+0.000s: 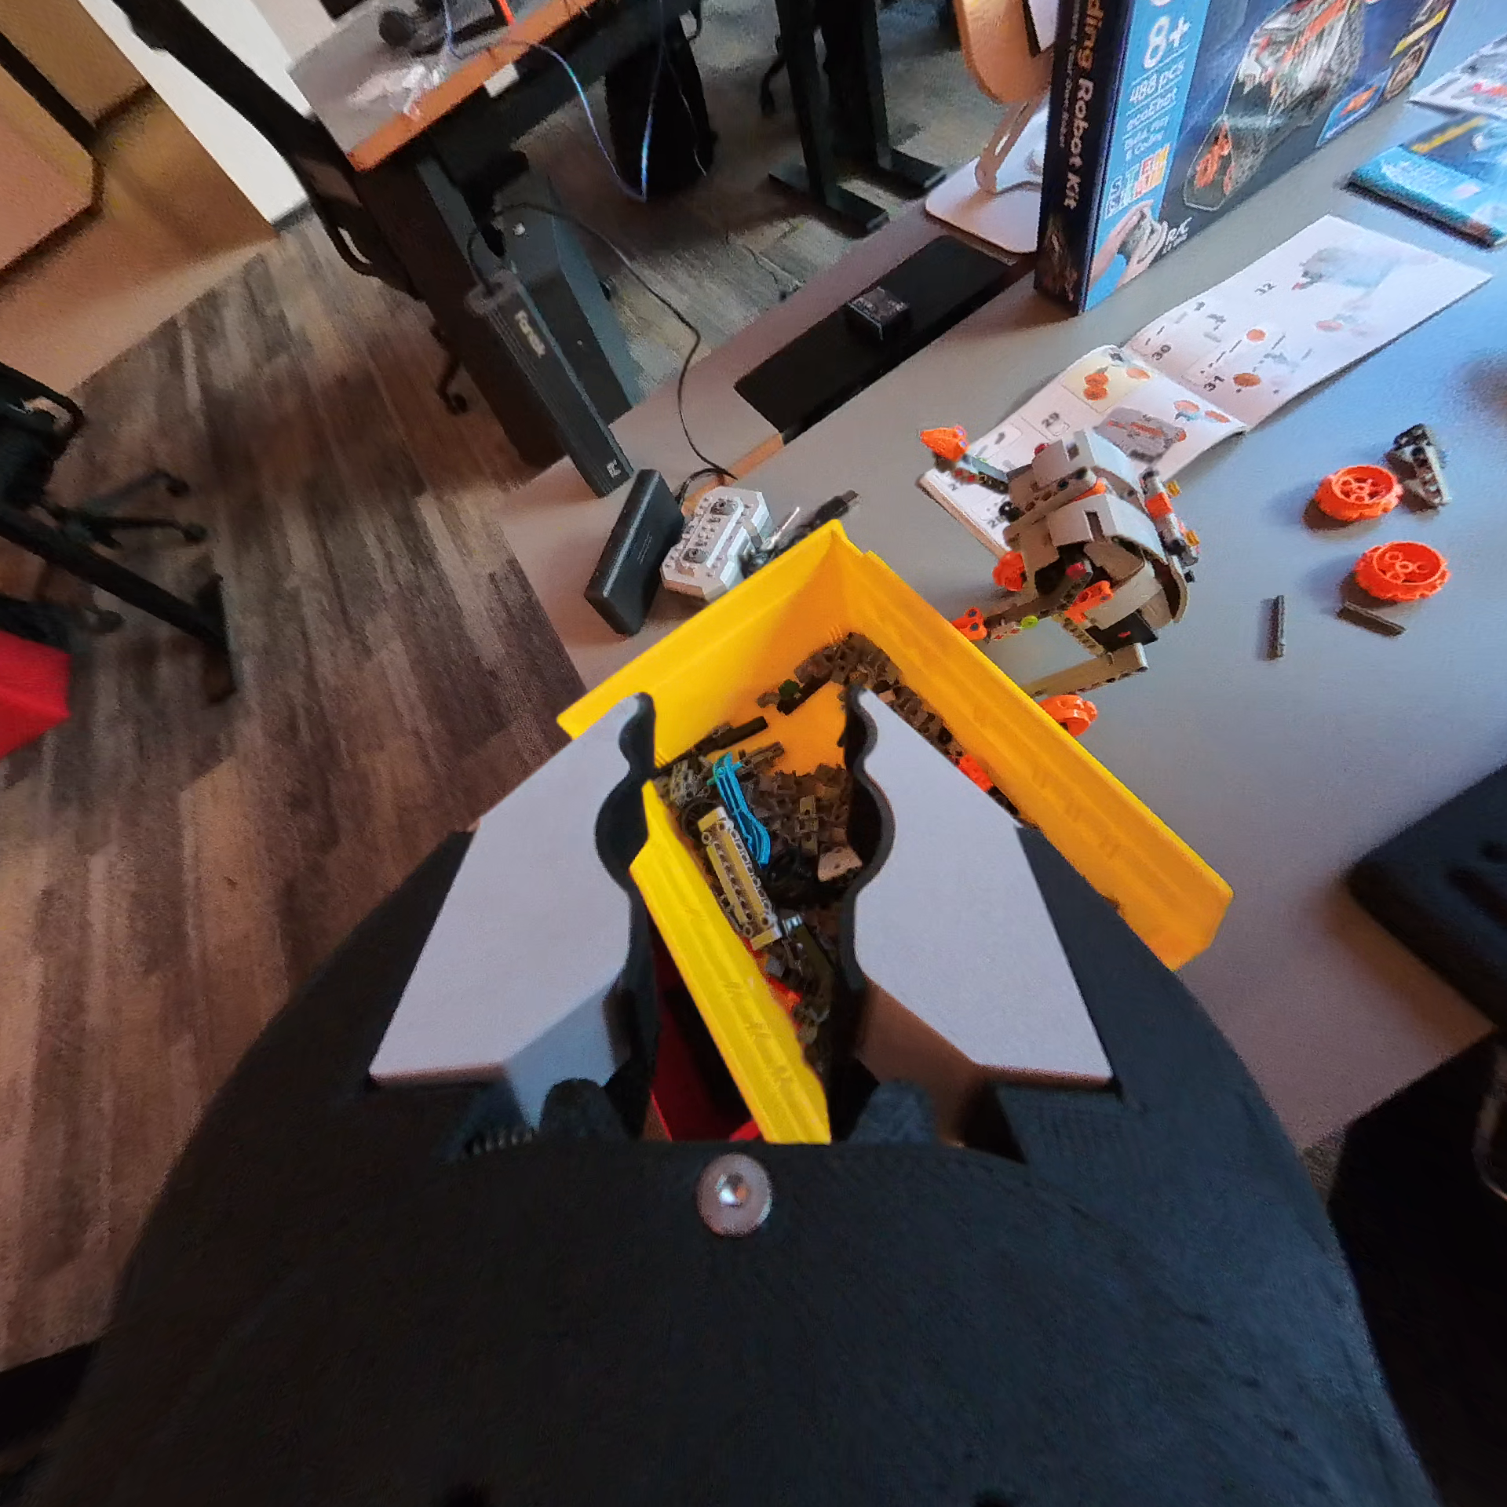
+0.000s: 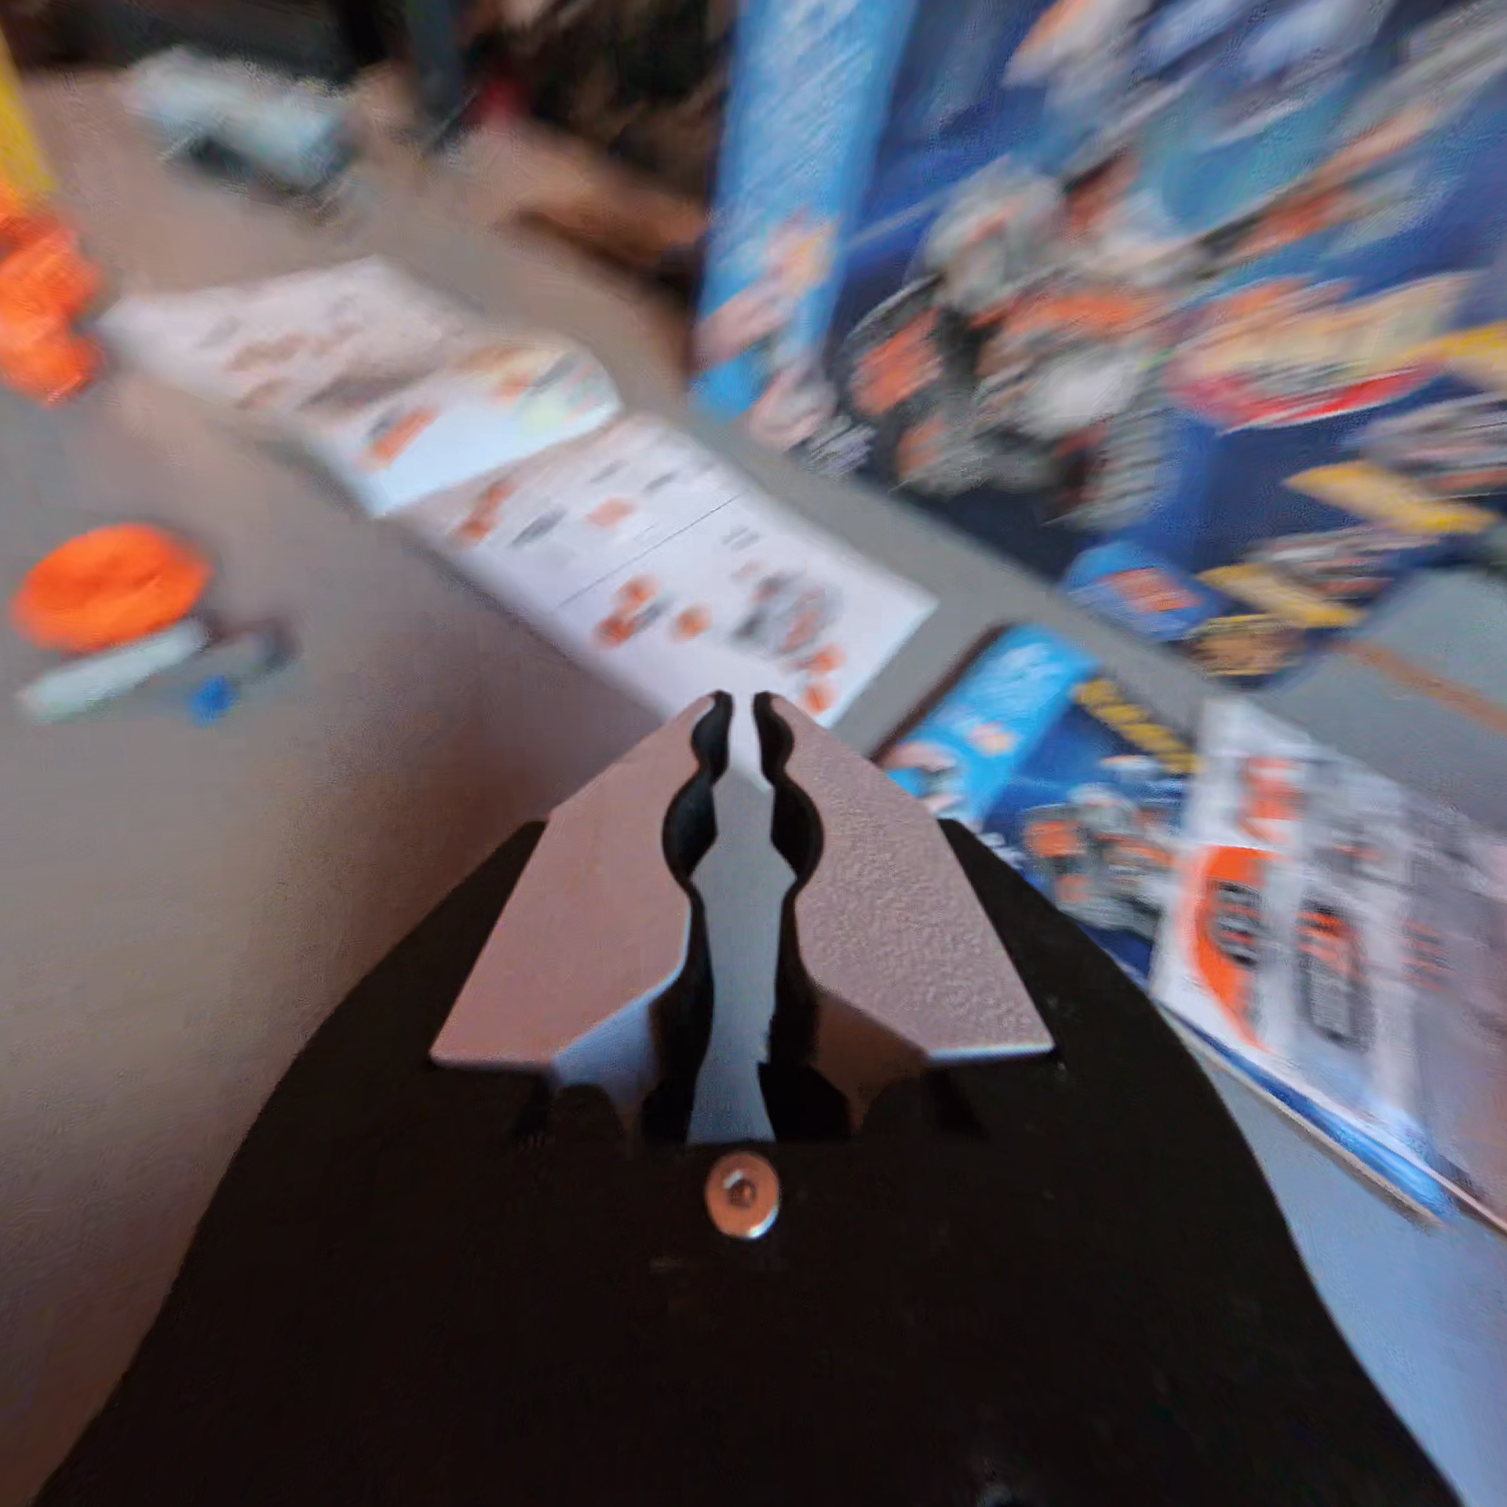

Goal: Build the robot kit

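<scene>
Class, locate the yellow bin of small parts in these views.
In the left wrist view the yellow bin sits at the grey table corner, its near wall between the left gripper jaws, beside the half-built robot model.

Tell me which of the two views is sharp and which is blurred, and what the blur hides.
Left wrist view: mostly sharp, the yellow bin of small parts and the toy robot read clearly; edges bend from the wide lens. Right wrist view: heavy motion smear over the booklet and blue box, only the right gripper stays crisp.
</scene>
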Available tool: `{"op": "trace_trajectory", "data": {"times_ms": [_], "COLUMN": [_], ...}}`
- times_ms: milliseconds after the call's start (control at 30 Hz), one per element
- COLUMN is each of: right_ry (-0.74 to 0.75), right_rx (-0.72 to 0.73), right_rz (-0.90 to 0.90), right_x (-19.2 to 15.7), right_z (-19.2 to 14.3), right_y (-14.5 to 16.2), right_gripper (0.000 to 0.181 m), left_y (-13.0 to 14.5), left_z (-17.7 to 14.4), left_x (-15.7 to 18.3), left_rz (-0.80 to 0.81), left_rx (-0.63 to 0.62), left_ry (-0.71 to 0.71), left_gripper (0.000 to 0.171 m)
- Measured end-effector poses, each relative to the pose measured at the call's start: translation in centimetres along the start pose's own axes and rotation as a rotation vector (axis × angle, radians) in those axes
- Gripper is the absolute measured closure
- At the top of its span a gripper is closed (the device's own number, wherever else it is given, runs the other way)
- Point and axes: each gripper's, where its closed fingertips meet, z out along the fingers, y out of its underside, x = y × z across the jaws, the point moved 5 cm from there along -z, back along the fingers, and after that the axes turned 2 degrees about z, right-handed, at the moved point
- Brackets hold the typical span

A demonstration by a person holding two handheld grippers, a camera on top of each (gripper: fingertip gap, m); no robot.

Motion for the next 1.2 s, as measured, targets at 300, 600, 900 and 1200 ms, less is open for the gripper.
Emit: {"op": "trace_trajectory", "data": {"times_ms": [300,600,900,1200], "right_ry": [0.1,0.034,0.021,0.007], "right_rx": [0.188,0.363,0.076,-0.076], "right_rz": [-0.073,0.031,0.028,-0.088], "right_x": [-0.5,-4.6,-4.5,-4.3], "right_z": [0.1,-1.5,0.9,2.3], "right_y": [-3.4,-6.9,-3.2,-1.3], "right_gripper": [0.146,0.15,0.163,0.164], "left_y": [0.0,5.7,10.0,12.0], "left_z": [1.0,5.0,8.9,11.8], "left_x": [-2.1,3.5,3.2,3.7], "left_rz": [-0.034,0.0,-0.101,-0.094], "left_rx": [0.103,0.027,-0.152,-0.287], "left_ry": [0.026,0.061,0.12,0.313], "left_gripper": [0.11,0.115,0.117,0.117]}}
